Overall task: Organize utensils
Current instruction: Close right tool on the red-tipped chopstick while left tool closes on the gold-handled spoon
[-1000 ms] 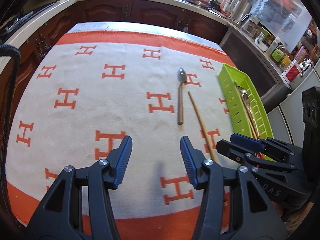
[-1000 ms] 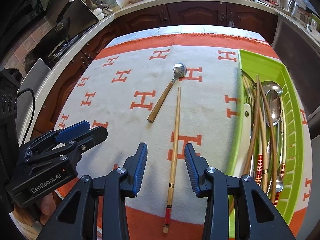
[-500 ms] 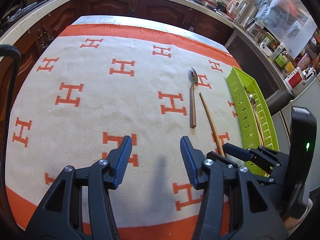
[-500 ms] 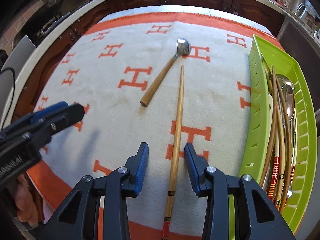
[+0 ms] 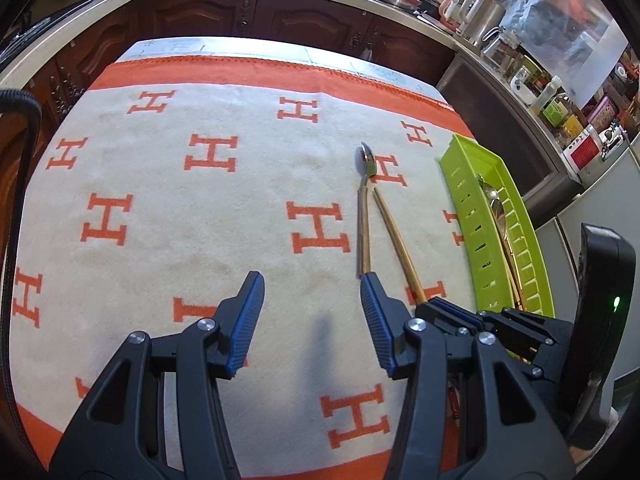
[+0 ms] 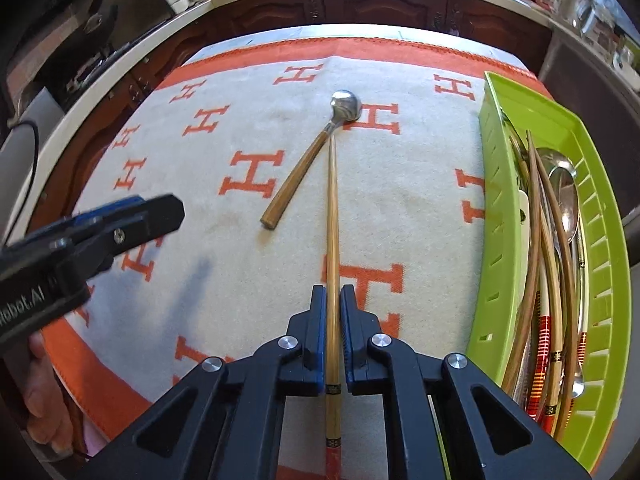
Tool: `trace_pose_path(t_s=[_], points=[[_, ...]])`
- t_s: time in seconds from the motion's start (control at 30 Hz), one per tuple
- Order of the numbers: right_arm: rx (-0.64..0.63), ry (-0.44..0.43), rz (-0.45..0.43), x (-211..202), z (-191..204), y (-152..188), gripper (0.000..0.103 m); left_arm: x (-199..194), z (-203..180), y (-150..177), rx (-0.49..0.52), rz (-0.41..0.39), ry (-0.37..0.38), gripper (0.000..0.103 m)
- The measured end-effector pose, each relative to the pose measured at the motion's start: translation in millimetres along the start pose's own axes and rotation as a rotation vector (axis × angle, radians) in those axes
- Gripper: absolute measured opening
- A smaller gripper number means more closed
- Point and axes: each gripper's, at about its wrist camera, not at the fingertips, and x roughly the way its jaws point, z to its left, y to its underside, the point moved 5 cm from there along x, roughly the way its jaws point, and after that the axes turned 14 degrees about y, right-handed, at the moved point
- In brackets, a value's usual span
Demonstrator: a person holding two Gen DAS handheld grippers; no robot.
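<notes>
On the bench: an orange-and-cream cloth (image 6: 400, 208) covers it; one chopstick (image 6: 332, 216) and a wooden-handled spoon (image 6: 300, 168) lie loose on it, the chopstick's far tip just beside the spoon's neck.
Tray: the green tray (image 6: 496, 208) stands at the cloth's right edge, already carrying chopsticks and spoons.
Right gripper (image 6: 333, 300): I have just been closing its jaws and now clamp the chopstick near its decorated end, the shaft running straight out between the pads.
Left gripper (image 5: 312, 304): jaws apart, nothing between them, hovering over bare cloth beside the spoon's handle end.
Step in hand: lifting the chopstick for the tray, as I judge it.
Doing it well: I should raise it level before swinging right, since the long free end could droop or nudge the spoon; then lay it lengthwise along the tray with the others.
Pose: both my grippers tilt steeply down toward the cloth, the right one lower and nearer the tray.
</notes>
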Motion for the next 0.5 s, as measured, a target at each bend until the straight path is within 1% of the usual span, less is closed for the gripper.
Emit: trace_pose_path(t_s=[0.07, 0.3, 0.43, 0.5], points=[[0.041, -0.025, 0.001, 0, -7, -7, 0.006, 7, -3, -6, -0.003, 0.010, 0.016, 0.047], [0.151, -0.079, -0.057, -14, -37, -39, 0.006, 42, -18, -29, -0.002, 0.045, 0.047, 0.047], [0.190, -0.098, -0.081, -18, -54, -49, 0.006, 66, -25, -37, 0.018, 0.055, 0.018, 0.047], [0.203, -0.107, -0.081, -18, -61, -51, 0.006, 78, -29, -41, 0.030, 0.061, 0.003, 0.044]])
